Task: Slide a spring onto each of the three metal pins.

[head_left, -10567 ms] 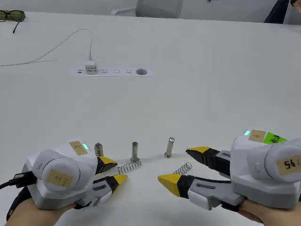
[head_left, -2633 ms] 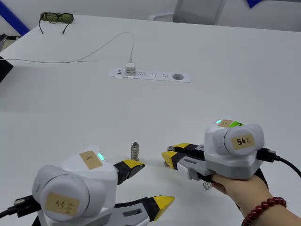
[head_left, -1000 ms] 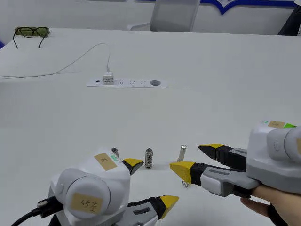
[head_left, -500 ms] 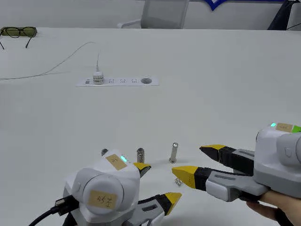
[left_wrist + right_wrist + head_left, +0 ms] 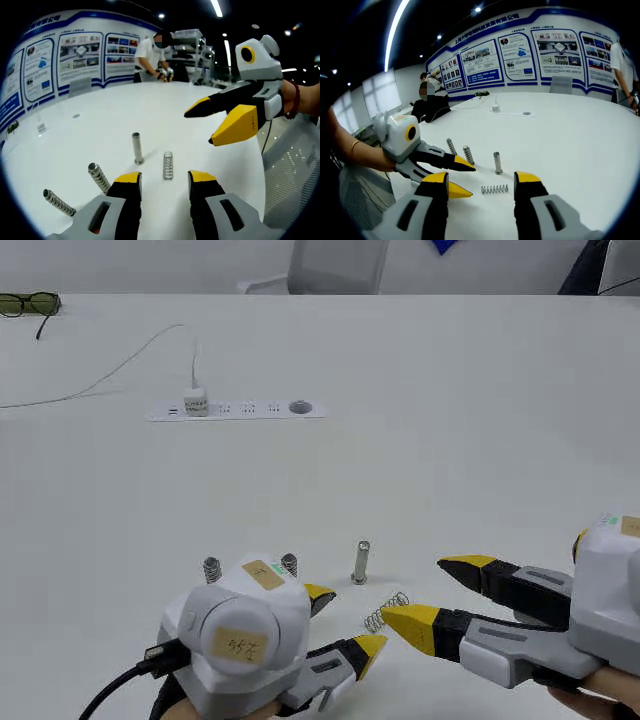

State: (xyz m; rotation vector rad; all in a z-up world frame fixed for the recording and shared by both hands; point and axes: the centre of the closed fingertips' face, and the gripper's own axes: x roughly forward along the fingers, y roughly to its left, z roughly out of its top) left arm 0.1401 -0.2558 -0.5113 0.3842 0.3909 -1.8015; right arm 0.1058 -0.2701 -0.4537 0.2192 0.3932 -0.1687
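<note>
Closest in, the left gripper [image 5: 350,620] and the right gripper [image 5: 418,588] both have open jaws and hold nothing. The right one's jaws are wide. Between them a loose spring [image 5: 387,610] lies flat on the white table [image 5: 450,440]. It sits just by the right gripper's near jaw tip, so that hand looks closer. In the right gripper view the spring lies sideways across the gap, a little ahead of the jaws. Just past it stands the bare pin [image 5: 361,562], upright. To its left, the middle pin [image 5: 289,563] and the left pin [image 5: 211,568] already wear springs. Far back lies a power strip [image 5: 240,410].
</note>
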